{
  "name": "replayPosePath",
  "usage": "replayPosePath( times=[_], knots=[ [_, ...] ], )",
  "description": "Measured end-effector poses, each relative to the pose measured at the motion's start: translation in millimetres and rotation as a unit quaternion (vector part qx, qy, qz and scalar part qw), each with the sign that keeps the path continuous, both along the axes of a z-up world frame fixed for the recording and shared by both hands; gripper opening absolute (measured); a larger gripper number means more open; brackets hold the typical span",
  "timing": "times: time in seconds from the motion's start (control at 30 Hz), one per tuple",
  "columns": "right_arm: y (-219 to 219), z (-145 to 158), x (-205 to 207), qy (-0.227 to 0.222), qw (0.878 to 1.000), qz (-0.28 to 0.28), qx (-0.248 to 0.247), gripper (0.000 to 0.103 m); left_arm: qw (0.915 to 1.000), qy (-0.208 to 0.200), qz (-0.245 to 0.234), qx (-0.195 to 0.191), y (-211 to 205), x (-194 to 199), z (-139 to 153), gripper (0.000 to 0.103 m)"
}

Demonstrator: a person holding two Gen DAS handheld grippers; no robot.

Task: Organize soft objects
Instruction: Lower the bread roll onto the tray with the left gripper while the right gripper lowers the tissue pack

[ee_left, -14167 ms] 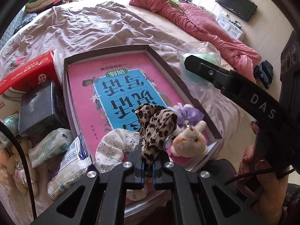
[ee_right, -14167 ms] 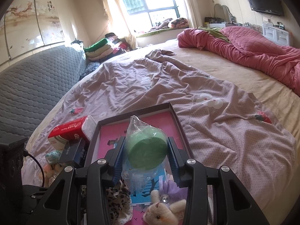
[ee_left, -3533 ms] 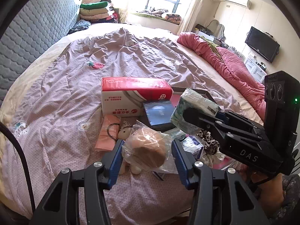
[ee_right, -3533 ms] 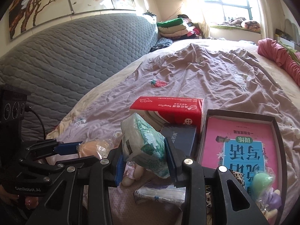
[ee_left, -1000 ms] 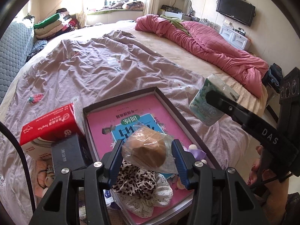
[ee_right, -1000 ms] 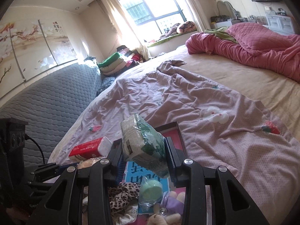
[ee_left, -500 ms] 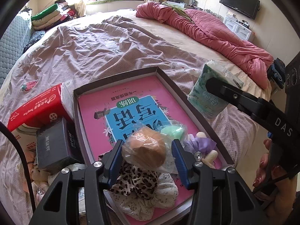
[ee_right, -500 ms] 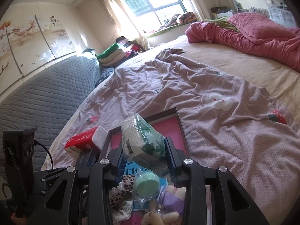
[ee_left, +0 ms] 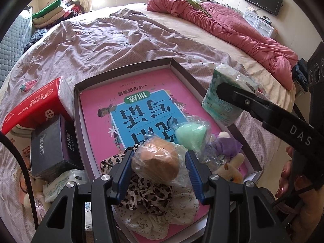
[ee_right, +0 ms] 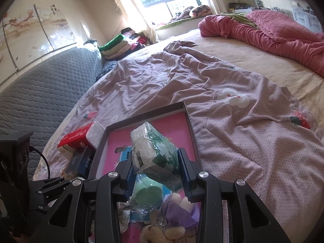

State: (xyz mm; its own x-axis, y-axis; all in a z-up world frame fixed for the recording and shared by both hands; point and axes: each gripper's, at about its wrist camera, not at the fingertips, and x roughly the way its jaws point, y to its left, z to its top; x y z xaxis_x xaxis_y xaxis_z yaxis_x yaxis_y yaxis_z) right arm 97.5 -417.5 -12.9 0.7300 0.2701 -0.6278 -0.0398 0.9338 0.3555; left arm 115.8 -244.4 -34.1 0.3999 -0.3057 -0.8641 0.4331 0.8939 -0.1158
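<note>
Gripping a bagged tan sponge (ee_left: 155, 163), left hand-held gripper (ee_left: 157, 169) hung over the tray (ee_left: 125, 71); right hand-held gripper (ee_right: 156, 171) clenched a tissue pack (ee_right: 152, 151).

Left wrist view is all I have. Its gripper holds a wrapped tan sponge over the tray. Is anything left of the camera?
Observer: Yes. The right wrist view shows a grey quilted headboard along the bed's far side.
Operator: Does the green tissue pack sit squarely in the right gripper?
Observer: No. The tissue pack is tilted between the blue pads.
Operator: And above that headboard?
Observer: Painted blossom panels cover the wall.
</note>
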Motion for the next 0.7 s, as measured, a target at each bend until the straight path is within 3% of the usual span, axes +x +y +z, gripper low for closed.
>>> replayPosePath(
  times=[0.7],
  knots=[
    [25, -25, 14, 0.049, 0.995, 0.029, -0.084, 0.041, 1.0, 0.006, -0.001, 0.004, -1, -2, -6, 0.052]
  ],
)
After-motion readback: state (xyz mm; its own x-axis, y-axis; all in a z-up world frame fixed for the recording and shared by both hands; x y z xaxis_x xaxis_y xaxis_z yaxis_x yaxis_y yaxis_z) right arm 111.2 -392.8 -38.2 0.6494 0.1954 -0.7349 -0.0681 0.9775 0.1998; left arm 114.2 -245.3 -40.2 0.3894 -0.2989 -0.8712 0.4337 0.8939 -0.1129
